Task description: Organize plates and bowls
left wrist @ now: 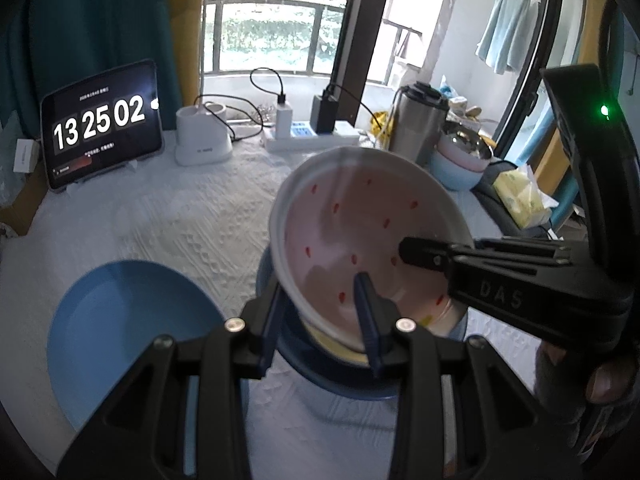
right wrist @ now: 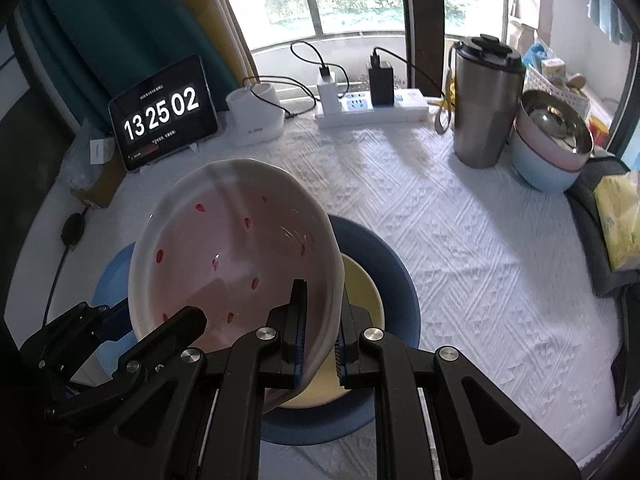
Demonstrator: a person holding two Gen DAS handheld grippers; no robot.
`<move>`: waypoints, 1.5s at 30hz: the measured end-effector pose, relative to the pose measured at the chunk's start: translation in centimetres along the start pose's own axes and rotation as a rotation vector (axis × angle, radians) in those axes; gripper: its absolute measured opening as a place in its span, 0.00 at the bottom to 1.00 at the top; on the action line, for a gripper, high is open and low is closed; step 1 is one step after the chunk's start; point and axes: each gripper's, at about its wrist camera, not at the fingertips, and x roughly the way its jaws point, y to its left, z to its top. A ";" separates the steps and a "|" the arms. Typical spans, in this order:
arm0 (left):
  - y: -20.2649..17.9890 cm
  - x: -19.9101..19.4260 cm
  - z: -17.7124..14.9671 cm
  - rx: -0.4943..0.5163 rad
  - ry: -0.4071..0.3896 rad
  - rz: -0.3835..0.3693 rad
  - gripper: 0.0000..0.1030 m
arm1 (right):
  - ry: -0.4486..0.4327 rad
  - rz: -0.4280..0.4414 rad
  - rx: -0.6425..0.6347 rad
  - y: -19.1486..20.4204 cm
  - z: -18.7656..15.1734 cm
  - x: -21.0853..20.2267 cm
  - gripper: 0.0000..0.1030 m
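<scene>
A white-rimmed pink plate (left wrist: 360, 220) (right wrist: 232, 240) with red spots hangs tilted above the table, held by both grippers. My left gripper (left wrist: 320, 320) (right wrist: 160, 318) is shut on its near rim in the left wrist view, one finger above and one below. My right gripper (right wrist: 320, 332) (left wrist: 404, 250) is shut on the rim at the opposite side; in the left wrist view its lower finger is hidden. Directly under the held plate lies a dark blue plate (left wrist: 340, 386) (right wrist: 396, 280) with a cream plate (left wrist: 340, 350) (right wrist: 360, 288) on it. A light blue plate (left wrist: 128, 340) (right wrist: 116, 268) lies beside them.
Stacked bowls (left wrist: 460, 164) (right wrist: 548, 160), blue, pink and steel, stand at the table's right next to a steel tumbler (left wrist: 416, 124) (right wrist: 484, 108). A tablet clock (left wrist: 104, 124) (right wrist: 164, 112), a white lamp base and a power strip line the far edge. A tissue pack (right wrist: 620, 228) lies right.
</scene>
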 end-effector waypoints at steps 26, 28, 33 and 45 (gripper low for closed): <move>-0.4 3.3 -1.2 0.033 0.102 -0.002 0.36 | 0.094 -0.007 0.052 -1.7 -1.3 2.6 0.16; -0.4 3.3 -1.2 0.034 0.105 -0.006 0.36 | 0.097 -0.010 0.056 -1.7 -1.2 2.6 0.16; 0.0 3.1 -0.9 0.023 0.106 -0.015 0.36 | 0.105 -0.005 0.070 -1.8 -1.2 2.6 0.16; 1.9 1.6 0.2 -0.011 0.059 -0.005 0.37 | 0.101 0.005 0.088 -1.7 -1.2 1.7 0.25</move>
